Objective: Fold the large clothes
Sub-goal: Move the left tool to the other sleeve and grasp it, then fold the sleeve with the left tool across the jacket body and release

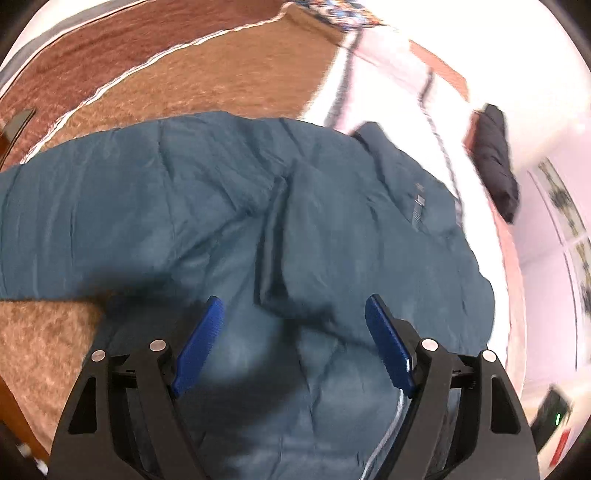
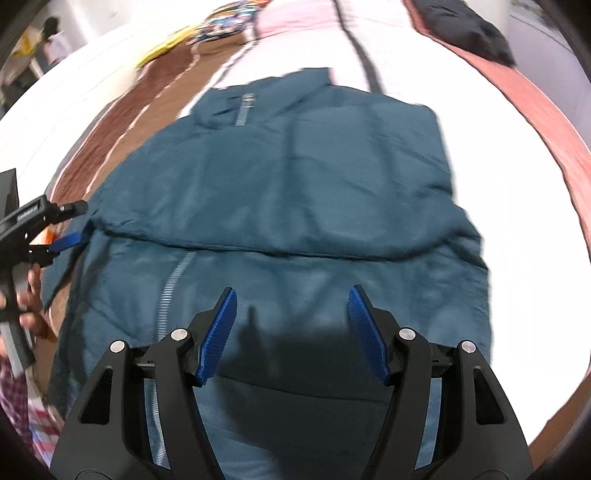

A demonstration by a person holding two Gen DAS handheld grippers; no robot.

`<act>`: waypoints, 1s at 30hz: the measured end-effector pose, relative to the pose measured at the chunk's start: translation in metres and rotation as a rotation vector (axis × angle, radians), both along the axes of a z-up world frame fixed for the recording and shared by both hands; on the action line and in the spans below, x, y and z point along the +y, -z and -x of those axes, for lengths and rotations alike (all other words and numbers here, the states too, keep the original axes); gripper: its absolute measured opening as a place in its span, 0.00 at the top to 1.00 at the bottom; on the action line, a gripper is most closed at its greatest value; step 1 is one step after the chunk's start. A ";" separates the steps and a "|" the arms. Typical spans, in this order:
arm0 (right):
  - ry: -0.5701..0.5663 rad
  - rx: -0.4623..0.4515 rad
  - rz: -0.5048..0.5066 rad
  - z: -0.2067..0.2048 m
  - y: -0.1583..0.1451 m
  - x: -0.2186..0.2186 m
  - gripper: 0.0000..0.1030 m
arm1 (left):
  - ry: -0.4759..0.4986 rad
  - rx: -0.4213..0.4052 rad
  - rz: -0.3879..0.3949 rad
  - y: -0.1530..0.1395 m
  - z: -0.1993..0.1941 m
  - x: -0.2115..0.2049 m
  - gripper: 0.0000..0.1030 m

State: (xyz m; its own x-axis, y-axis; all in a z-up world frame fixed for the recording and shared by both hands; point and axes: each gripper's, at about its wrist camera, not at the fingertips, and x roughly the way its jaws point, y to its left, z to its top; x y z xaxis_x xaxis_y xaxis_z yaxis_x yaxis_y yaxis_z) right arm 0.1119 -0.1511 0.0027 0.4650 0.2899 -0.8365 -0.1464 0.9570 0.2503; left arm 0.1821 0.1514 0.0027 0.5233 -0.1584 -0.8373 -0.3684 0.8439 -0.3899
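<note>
A large teal padded jacket (image 1: 207,221) lies spread on a bed, with a sleeve folded across its front. It fills the right wrist view (image 2: 295,184) too, where its silver zipper (image 2: 170,291) runs down the left side. My left gripper (image 1: 295,306) is open and empty just above the jacket. It also shows in the right wrist view (image 2: 66,225) at the jacket's left edge. My right gripper (image 2: 291,299) is open and empty over the jacket's lower part.
A brown blanket (image 1: 207,74) and a white and pink sheet (image 1: 391,81) cover the bed. A dark garment (image 1: 496,158) lies at the far right, also in the right wrist view (image 2: 465,26). Colourful items (image 2: 218,18) lie at the far end.
</note>
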 end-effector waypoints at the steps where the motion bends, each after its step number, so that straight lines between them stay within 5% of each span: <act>1: 0.025 0.012 -0.004 -0.002 0.002 -0.010 0.39 | -0.016 0.011 -0.001 0.002 -0.005 0.001 0.26; 6: 0.053 -0.002 -0.007 -0.010 -0.004 -0.027 0.39 | -0.041 0.091 -0.054 0.022 -0.029 -0.005 0.26; 8: 0.044 -0.015 0.026 -0.015 -0.009 -0.025 0.39 | -0.028 0.105 -0.091 0.026 -0.033 -0.012 0.43; 10: 0.032 -0.040 0.074 -0.021 -0.013 -0.021 0.39 | 0.018 0.103 -0.077 0.026 -0.036 -0.019 0.73; 15: 0.035 -0.040 0.103 -0.036 -0.012 -0.017 0.39 | 0.014 0.049 -0.117 0.008 -0.025 -0.023 0.86; 21: 0.035 -0.002 0.116 -0.048 0.001 -0.019 0.39 | -0.007 0.113 -0.117 0.024 -0.022 -0.020 0.84; 26: 0.024 0.017 0.107 -0.050 0.009 -0.018 0.39 | 0.010 0.143 -0.157 0.033 -0.022 -0.020 0.73; 30: 0.014 0.012 0.093 -0.050 0.006 -0.020 0.39 | -0.011 0.145 -0.214 0.023 -0.018 -0.022 0.52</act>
